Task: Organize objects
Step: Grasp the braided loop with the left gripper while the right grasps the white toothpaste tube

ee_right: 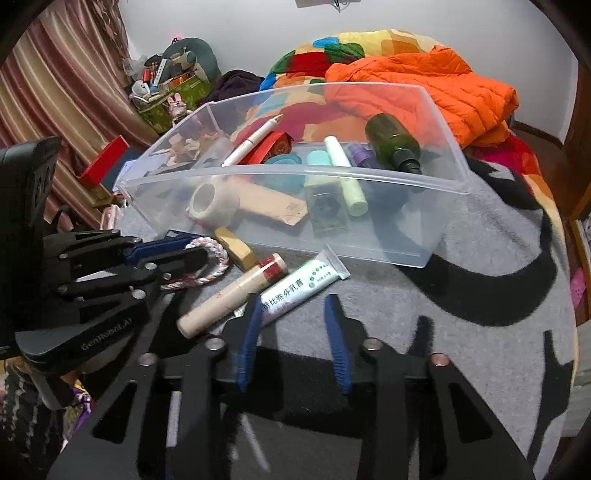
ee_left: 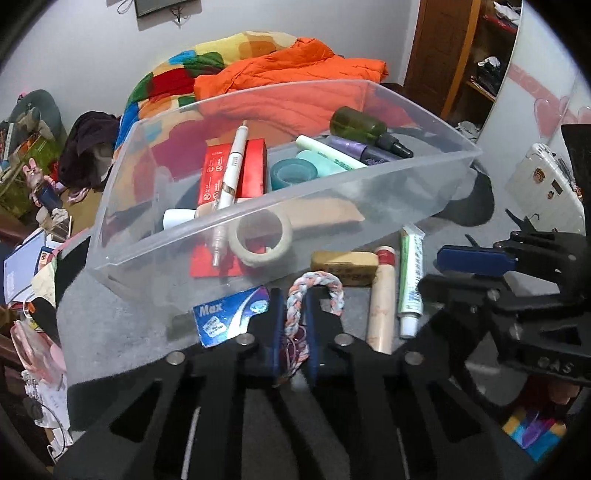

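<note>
Pinching the braided hair tie (ee_left: 314, 295) just outside the clear bin (ee_left: 258, 229), left gripper (ee_left: 295, 325) fingers narrow; soft, light, floppy, best held mid-braid. Right gripper (ee_right: 295, 332) wide, empty.

A plain white wall (ee_right: 240, 33) closes the far side of the room, with the lower edge of a dark framed panel (ee_left: 166, 7) hanging on it. A striped maroon-and-cream curtain (ee_right: 55, 92) hangs at the left. A grey-and-black patterned blanket (ee_right: 480, 277) covers the bed, and at its far edge lie a multicoloured patchwork quilt (ee_left: 166, 77) and a crumpled orange padded jacket (ee_right: 443, 81). A brown wooden shelf unit (ee_left: 461, 55) stands in the right corner beside a white door with pink heart shapes (ee_left: 535, 92). The light is even and soft.
</note>
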`<state>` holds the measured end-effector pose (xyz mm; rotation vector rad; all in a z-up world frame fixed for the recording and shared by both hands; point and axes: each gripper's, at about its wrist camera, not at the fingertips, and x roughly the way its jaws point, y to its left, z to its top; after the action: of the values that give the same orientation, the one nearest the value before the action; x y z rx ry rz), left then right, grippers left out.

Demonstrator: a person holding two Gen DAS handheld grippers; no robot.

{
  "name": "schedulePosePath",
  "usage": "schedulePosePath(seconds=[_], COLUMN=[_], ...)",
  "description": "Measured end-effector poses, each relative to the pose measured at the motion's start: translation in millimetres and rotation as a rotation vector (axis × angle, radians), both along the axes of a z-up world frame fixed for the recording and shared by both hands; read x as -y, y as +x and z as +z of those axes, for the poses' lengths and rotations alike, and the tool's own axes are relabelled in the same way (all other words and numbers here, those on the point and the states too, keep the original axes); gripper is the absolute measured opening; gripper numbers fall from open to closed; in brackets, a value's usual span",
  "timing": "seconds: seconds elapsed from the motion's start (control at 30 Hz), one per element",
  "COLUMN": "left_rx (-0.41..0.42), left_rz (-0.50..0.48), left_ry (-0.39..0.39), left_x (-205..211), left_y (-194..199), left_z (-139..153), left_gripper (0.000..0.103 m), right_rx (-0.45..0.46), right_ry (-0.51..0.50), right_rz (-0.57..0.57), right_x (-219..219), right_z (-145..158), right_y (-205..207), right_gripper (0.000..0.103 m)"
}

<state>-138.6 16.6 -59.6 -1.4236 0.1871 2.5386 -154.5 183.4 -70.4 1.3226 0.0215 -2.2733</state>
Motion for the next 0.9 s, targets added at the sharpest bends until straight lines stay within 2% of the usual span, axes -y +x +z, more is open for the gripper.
schedulePosePath(seconds=[0.03, 0.17, 0.3, 0.37, 0.43, 0.5, 0.67, 0.7, 0.8, 0.9], left_rx=[-0.006, -0.038, -0.096, -0.125, -0.15, -0.175, -0.213, -0.215, -0.212, -0.176], left_rz=[0.005, 0.032, 0.056, 0.07, 0.081, 0.094, 0.112, 0.115, 0.116, 0.122], left_ry=[-0.007, 0.035, 0.084, 0.113, 0.146, 0.165, 0.197, 0.198, 0.2, 0.214], left_x=[0, 8, 19, 25, 31, 36, 45, 47, 52, 56], left_y=[1, 14, 31, 38, 44, 49, 62, 64, 67, 63], left_z=[1, 14, 38, 50, 60, 70, 84, 84, 81, 71], left_gripper=[0.006, 0.005, 0.005, 0.005, 0.005, 0.005, 0.005, 0.005, 0.005, 0.005], right_rx=[-0.004, 0.013, 0.023, 0.01, -0.004, -0.019, 0.012, 0.005, -0.012, -0.035], right_ry=[0.035, 0.03, -0.028, -0.041, -0.035, -0.025, 0.035, 0.016, 0.04, 0.084], right_rz=[-0.005, -0.007, -0.02, -0.02, -0.032, -0.055, -0.095, -0.102, -0.09, -0.065], right_x=[0, -9, -16, -13, -8, -1, 12, 9, 4, 1], right_z=[-2, -4, 6, 12, 14, 14, -4, -6, -5, -5], right_y=[1, 2, 3, 3, 1, -2, -14, -13, -8, -1], right_gripper=[0.013, 0.013, 0.015, 0.028, 0.056, 0.064, 0.064, 0.063, 0.058, 0.048])
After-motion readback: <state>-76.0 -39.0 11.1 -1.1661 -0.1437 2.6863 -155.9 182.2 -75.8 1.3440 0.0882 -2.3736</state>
